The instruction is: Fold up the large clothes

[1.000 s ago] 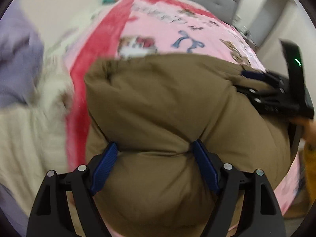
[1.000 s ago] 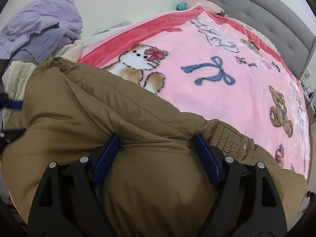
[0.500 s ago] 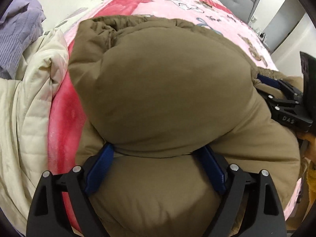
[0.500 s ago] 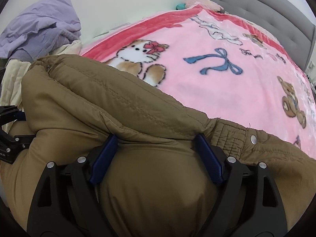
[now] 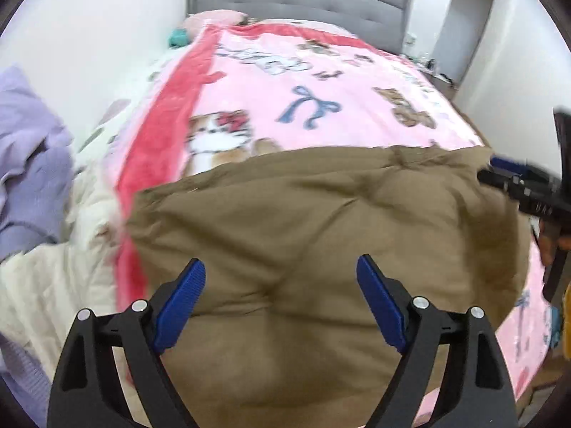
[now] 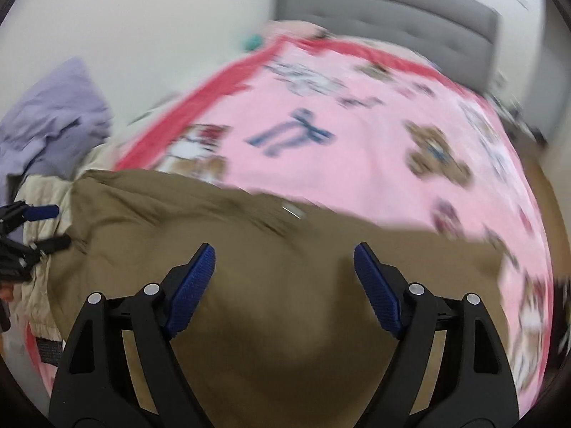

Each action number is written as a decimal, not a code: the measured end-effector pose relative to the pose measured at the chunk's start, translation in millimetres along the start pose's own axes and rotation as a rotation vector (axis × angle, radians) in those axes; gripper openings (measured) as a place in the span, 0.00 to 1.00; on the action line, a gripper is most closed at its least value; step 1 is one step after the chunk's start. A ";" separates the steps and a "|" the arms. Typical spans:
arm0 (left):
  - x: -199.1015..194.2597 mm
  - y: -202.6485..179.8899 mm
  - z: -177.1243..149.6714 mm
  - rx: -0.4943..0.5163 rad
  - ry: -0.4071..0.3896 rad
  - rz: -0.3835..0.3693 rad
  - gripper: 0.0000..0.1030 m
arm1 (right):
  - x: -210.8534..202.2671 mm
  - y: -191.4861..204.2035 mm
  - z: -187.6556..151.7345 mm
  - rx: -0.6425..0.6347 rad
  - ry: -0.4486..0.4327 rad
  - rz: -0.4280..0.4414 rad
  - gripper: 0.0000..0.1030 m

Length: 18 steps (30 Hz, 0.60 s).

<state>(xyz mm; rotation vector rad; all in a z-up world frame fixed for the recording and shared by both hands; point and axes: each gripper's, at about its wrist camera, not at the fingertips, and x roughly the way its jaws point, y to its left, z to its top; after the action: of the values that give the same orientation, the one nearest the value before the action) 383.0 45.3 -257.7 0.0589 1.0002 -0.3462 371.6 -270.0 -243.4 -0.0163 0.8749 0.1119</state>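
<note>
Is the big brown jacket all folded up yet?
Looks so: the brown jacket lies bundled on the pink blanket. In hand: nothing; the left gripper, jaws just opened, and right gripper hang open above it. Left: the cream coat and purple clothes, heaped unfolded.

Black claw (image 5: 281, 287), blue ribbed pads (image 5: 180, 306), silver screws

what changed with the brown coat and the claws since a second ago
Both claws let go: the left claw, whose jaws have just been opening, and the right claw now hang open above the brown coat, which lies flatter. The pink blanket and lilac pile stayed put.
</note>
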 end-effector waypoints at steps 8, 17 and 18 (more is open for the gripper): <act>67.1 22.5 16.8 -0.133 0.097 0.013 0.85 | 22.8 -55.1 -35.1 0.014 0.054 -0.099 0.79; 90.2 71.0 29.3 -0.158 0.215 0.061 0.85 | 45.7 -108.1 -35.6 0.143 0.209 0.003 0.79; 94.9 70.6 29.6 -0.153 0.216 0.064 0.85 | 48.9 -110.9 -37.6 0.156 0.201 0.012 0.79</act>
<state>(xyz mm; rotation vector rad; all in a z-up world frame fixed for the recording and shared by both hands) 475.6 81.3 -328.4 -0.0106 1.2336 -0.2070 385.5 -378.0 -308.5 0.1255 1.0828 0.0534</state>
